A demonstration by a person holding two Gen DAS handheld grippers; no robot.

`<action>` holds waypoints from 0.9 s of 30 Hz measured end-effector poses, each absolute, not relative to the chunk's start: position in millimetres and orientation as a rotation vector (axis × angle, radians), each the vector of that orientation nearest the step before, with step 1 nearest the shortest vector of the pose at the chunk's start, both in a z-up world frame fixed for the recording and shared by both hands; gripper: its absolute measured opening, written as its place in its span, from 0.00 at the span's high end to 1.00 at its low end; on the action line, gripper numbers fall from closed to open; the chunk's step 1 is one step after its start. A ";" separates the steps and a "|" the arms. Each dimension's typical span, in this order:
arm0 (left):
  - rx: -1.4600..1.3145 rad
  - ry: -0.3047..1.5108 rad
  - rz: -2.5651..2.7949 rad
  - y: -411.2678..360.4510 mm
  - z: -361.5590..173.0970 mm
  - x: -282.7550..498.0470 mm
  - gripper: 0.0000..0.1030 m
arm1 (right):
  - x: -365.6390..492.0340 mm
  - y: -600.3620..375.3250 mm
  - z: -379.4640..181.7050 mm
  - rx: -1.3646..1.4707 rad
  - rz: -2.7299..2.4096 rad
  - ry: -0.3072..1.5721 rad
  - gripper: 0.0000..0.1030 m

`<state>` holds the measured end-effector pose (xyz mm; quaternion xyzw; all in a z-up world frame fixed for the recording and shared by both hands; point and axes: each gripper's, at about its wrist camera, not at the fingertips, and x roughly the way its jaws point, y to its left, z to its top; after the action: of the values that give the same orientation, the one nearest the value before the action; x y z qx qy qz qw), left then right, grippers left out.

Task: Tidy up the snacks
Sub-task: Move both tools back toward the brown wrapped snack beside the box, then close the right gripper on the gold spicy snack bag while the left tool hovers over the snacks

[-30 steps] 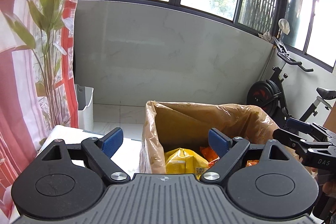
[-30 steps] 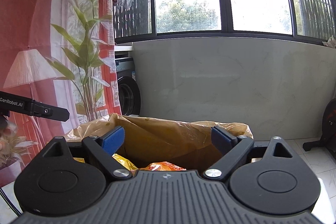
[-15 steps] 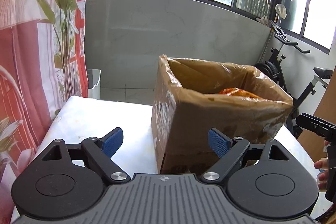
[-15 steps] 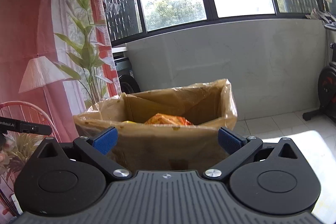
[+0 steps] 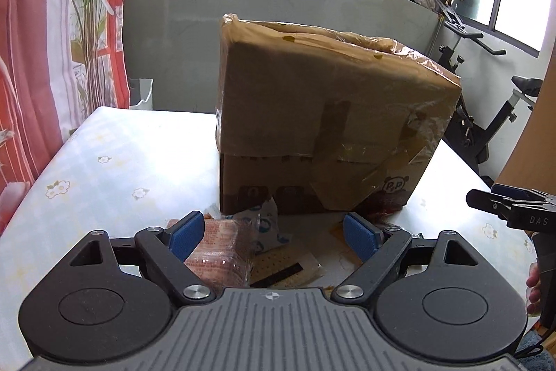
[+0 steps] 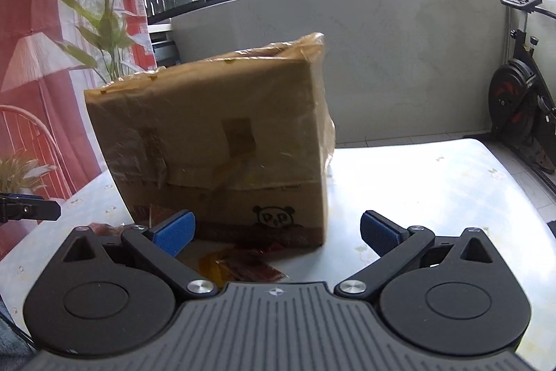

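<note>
A cardboard box (image 5: pixel 323 127) lined with clear plastic stands on the table (image 5: pixel 104 162), which wears a pale cloth with small flowers. Loose snack packets lie on the cloth at the foot of the box, on its near side.

The left gripper (image 5: pixel 274 233) hangs low over these packets with its jaws spread wide and nothing between them. A reddish snack packet (image 5: pixel 222 252) lies just inside its left blue pad (image 5: pixel 187 233), and a see-through cracker packet (image 5: pixel 281 268) lies below the middle of the gap. A white wrapper with blue print (image 5: pixel 266 221) leans near the base of the box, a little beyond the fingertips. Whether the left pad touches the reddish packet is hard to tell from this angle.

The right gripper (image 6: pixel 276 233) is likewise wide open and holds nothing. It faces the near right corner of the box, where a panda mark is printed. A dark red and yellow snack packet (image 6: pixel 243 261) lies flat on the cloth under the left half of its gap, close to the bottom edge of the box. Its right pad (image 6: pixel 377 232) is over bare cloth, to the right of the box corner.

An exercise bike (image 6: pixel 521 99) stands beyond the table on the right, and a flowered curtain (image 5: pixel 41 58) hangs on the left.
</note>
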<state>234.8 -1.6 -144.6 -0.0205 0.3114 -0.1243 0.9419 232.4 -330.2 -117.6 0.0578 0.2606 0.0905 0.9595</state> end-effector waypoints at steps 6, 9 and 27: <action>-0.058 0.670 -0.240 -9.5 -159.9 222.6 0.14 | 222.8 -340.2 -143.8 0.096 0.167 0.675 0.09; -0.077 0.687 -0.229 -8.9 -164.7 220.7 0.14 | 216.9 -333.2 -157.8 0.108 0.170 0.739 0.13; -0.092 0.733 -0.199 -9.6 -173.7 222.0 0.15 | 214.7 -305.9 -187.2 -0.034 0.078 0.782 0.27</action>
<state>222.0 -9.6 -173.7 -0.0447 0.3578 -0.0972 0.9277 214.7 -305.9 -187.2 -0.0168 0.3808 0.0381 0.9237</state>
